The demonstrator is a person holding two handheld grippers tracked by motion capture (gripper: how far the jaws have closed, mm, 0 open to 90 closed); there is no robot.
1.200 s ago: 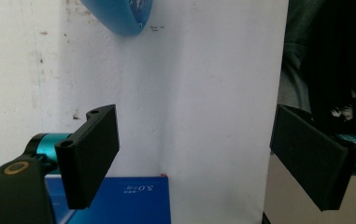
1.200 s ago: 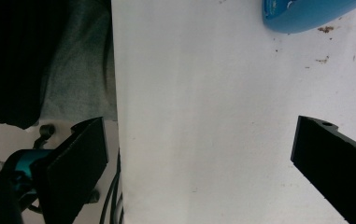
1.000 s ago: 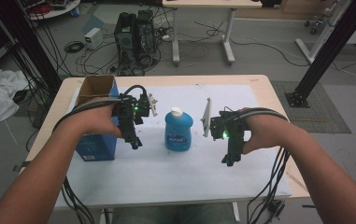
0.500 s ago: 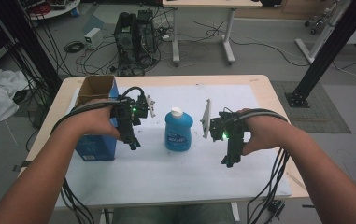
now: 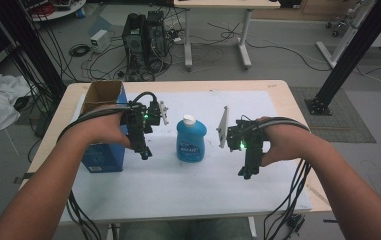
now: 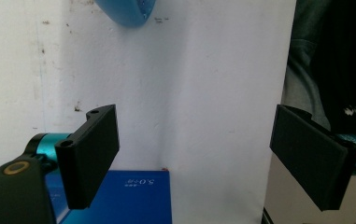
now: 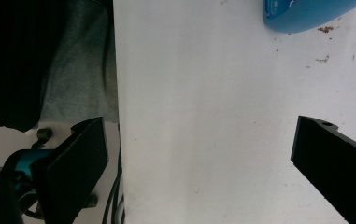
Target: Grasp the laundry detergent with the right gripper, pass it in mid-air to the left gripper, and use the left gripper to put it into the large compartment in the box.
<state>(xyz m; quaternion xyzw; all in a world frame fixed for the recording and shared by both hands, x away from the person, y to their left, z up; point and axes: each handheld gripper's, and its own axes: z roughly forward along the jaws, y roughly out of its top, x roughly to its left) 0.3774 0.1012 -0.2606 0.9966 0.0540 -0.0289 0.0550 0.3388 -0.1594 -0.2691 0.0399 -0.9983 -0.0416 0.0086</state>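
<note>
The blue bottle point(image 5: 191, 139) stands upright on the white sheet point(image 5: 198, 185) at the middle of the bench point(image 5: 278, 87), its long axis vertical, white cap up. The left gripper point(image 5: 144, 152) hangs just to its left, the right gripper point(image 5: 245, 172) to its right and a little farther off, so the left looks the nearer. Both have their jaws spread wide with nothing between them, tips pointing down toward the person. A blue box point(image 5: 103, 145) sits behind the left hand.
</note>
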